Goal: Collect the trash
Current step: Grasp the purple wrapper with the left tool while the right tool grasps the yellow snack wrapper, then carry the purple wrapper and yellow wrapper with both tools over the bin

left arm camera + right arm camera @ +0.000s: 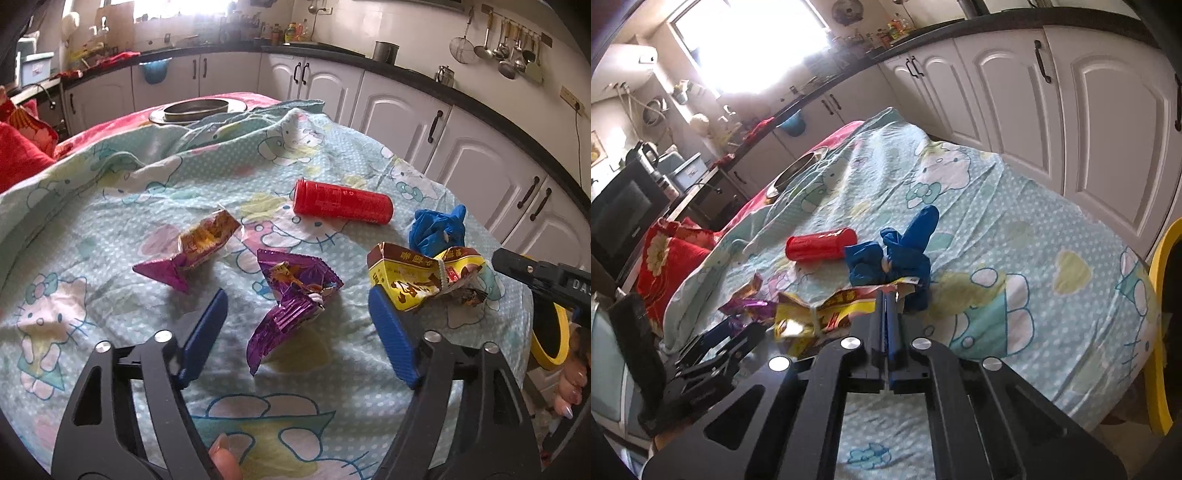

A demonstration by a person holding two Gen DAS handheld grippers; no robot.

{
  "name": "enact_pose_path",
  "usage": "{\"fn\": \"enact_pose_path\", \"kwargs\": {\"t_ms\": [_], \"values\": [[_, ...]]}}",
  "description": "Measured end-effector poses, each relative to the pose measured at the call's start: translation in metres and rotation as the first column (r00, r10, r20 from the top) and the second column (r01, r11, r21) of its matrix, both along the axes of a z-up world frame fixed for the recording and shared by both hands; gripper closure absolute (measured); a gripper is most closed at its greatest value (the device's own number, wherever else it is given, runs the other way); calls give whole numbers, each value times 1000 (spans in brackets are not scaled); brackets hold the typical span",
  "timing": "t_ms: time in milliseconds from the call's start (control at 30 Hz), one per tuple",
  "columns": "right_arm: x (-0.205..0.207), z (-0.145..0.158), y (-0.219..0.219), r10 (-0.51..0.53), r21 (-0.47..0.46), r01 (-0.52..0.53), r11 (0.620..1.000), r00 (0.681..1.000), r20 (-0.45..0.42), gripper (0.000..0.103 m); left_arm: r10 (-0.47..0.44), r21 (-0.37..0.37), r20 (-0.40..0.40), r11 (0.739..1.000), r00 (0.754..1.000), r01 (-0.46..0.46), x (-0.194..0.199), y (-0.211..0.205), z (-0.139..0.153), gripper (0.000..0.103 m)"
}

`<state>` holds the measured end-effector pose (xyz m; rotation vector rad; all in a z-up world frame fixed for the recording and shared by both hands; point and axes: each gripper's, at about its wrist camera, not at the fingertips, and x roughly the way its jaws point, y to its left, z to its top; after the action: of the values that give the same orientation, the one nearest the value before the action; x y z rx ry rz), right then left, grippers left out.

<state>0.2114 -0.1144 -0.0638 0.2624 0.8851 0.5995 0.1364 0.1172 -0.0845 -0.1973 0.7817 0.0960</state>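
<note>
Trash lies on a cartoon-print cloth [110, 229]. My left gripper [299, 299] stands open, its blue pads on either side of a crumpled purple wrapper [291, 295] without touching it. To the left lies a purple-and-orange wrapper [199, 247]. Farther back are a red can [341, 201] on its side and a crumpled blue glove [437, 229]. At the right, a crushed yellow snack wrapper [417, 280] is pinched at its edge by my right gripper [886, 295], which is shut on it. The right wrist view shows that yellow wrapper [827, 314], the glove [897, 254] and the can [822, 243].
A metal pot [195, 109] sits at the table's far end and red cushions [22, 147] lie at the left. White cabinets [399, 110] run along the right. A yellow-rimmed black container [550, 332] hangs off the table's right edge beside a person's hand [569, 391].
</note>
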Motion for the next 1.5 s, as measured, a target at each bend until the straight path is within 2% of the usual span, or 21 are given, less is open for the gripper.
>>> {"fn": "enact_pose_path", "kwargs": {"t_ms": [133,200,267,300,333,367,433,600,800,833,900,1100,1200,1267,1500], "values": [[-4,3,-3,-4,5,3,1000,1000,9,102,-8,-11,-3,1000,1000,8,-2,1,0,50],[-1,1,-10,-25,25,25,999,1000,-12,102,-16,-10,-5,1000,1000,16,-1,-1,0,67],[5,-2,-18,-58,56,61,997,997,-51,100,-31,-14,-16,999,999,31,-1,-3,-2,79],[7,-2,-20,-67,64,70,995,996,-58,98,-38,-18,-20,999,999,37,0,-4,-2,80],[8,-2,-21,-71,70,76,995,996,-61,90,-52,-27,-24,998,998,52,0,-5,-3,80],[10,-3,-21,-67,69,72,995,996,-64,76,-62,-35,-24,998,998,61,0,-6,-4,80],[13,-3,-17,-54,62,58,996,996,-64,64,-77,-41,-25,996,997,75,-1,-9,-3,81],[20,-10,-3,-12,49,16,999,996,-87,64,-91,-54,-12,995,996,90,-4,-11,6,82],[29,-22,6,7,105,12,994,984,-176,64,-87,-34,26,996,996,88,-10,-8,25,82],[30,-24,7,10,110,9,994,984,-179,64,-89,-32,33,995,996,90,-11,-9,28,82],[30,-23,8,18,105,0,995,985,-171,73,-90,-29,41,995,995,91,-12,-10,32,82],[13,-4,10,54,98,-47,994,996,-66,81,-97,-27,65,995,993,99,-16,-15,43,82],[6,9,5,59,116,-55,992,998,-24,102,-108,-23,82,994,991,110,-18,-19,50,82],[2,14,3,70,118,-68,991,998,-7,102,-112,-21,89,993,990,115,-19,-22,52,82],[2,13,-11,52,129,-48,990,998,-27,102,-127,-14,100,992,987,128,-22,-29,59,82]]}}
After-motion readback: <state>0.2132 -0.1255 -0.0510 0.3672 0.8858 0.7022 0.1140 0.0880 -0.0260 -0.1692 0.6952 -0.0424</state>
